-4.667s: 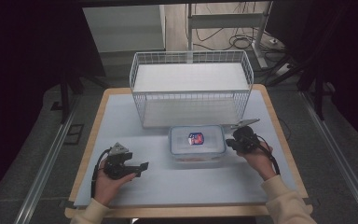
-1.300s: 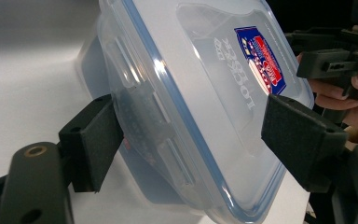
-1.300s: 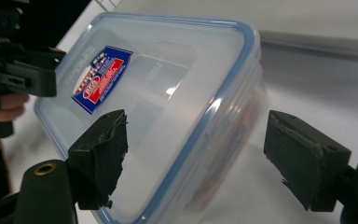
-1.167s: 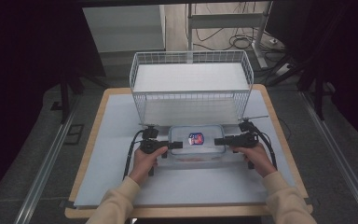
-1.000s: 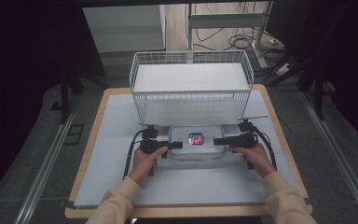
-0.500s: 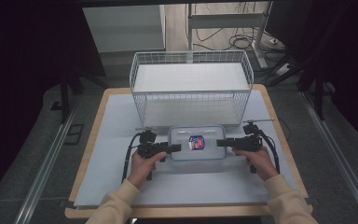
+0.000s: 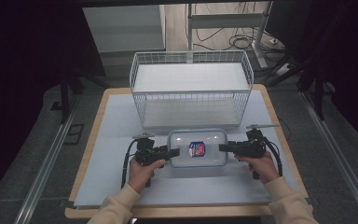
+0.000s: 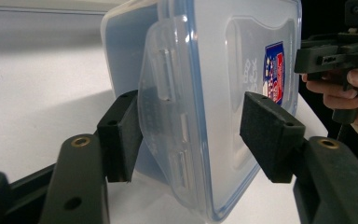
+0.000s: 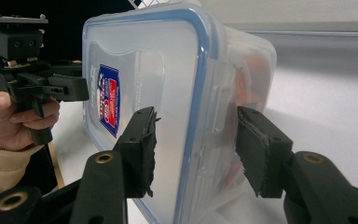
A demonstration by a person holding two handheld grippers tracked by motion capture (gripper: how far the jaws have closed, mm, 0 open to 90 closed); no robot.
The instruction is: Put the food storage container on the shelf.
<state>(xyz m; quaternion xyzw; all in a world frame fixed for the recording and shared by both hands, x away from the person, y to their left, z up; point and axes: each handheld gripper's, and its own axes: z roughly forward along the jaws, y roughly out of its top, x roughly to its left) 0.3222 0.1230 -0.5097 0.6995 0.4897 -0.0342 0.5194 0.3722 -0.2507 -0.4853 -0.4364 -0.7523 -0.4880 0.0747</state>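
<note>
Clear, rounded plastic box (image 7: 197, 148) with blue-rimmed lid, lifted off the table (image 7: 121, 121). Clamped at both ends: left gripper (image 8: 193, 123) and right gripper (image 9: 193, 140), jaws just narrowed onto latches.

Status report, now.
Jaws of left gripper and right gripper have just been closing, pads on the container ends. Lid on. Path to wire basket clear.

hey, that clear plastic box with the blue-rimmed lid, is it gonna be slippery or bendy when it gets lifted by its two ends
The clear plastic box looks rigid, so it probably won't flex. Its glossy lid may be slippery. The side clip could give the jaws some purchase.
</note>
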